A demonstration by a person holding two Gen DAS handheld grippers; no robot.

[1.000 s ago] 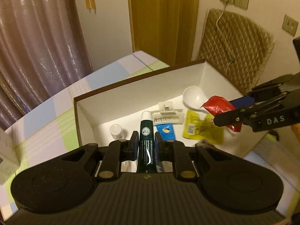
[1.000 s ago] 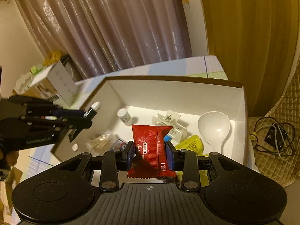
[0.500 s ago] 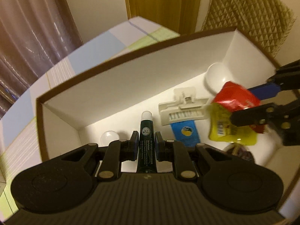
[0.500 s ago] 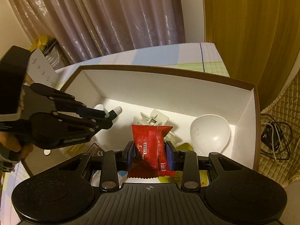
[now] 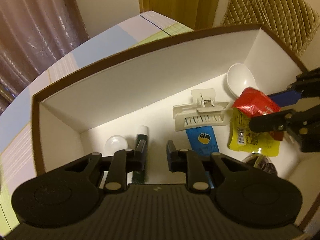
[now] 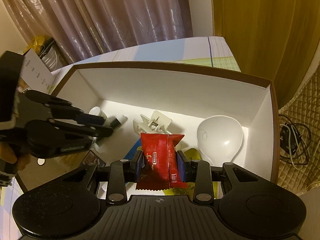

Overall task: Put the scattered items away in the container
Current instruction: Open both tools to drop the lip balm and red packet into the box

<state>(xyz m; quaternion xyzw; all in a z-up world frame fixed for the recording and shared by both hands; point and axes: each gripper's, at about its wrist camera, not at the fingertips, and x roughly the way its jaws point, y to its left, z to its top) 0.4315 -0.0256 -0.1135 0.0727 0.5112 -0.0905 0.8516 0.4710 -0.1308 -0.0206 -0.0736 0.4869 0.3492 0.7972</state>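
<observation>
- Left gripper (image 5: pixel 156 152): I have its jaws parted and nothing is pinched between them. It sits low inside the white cardboard box (image 5: pixel 120 84).
- The dark green tube (image 5: pixel 141 140) lies against the inner face of the left finger, white cap pointing away from the claw, resting on the box floor. I judge this release as done or all but done.
- A small white round-capped bottle (image 5: pixel 116 143) sits just left of the left finger. A white hair claw clip (image 5: pixel 200 114) lies ahead and to the right of the claw, on top of a blue sachet (image 5: pixel 202 140).
- Right gripper (image 6: pixel 160 161): jaws clamped on the red snack packet (image 6: pixel 160 154), held upright between the pads above the box interior.
- Ahead and right of that claw is a white rice spoon (image 6: pixel 220 138); below it, a yellow pouch (image 5: pixel 250 138) shows at the packet's edges.
- Step in hand, as I read it: drop-off of both items.
- Next: I lift the left claw straight out without dragging the tube; I lower the right a little, then part the jaws over the yellow pouch.
</observation>
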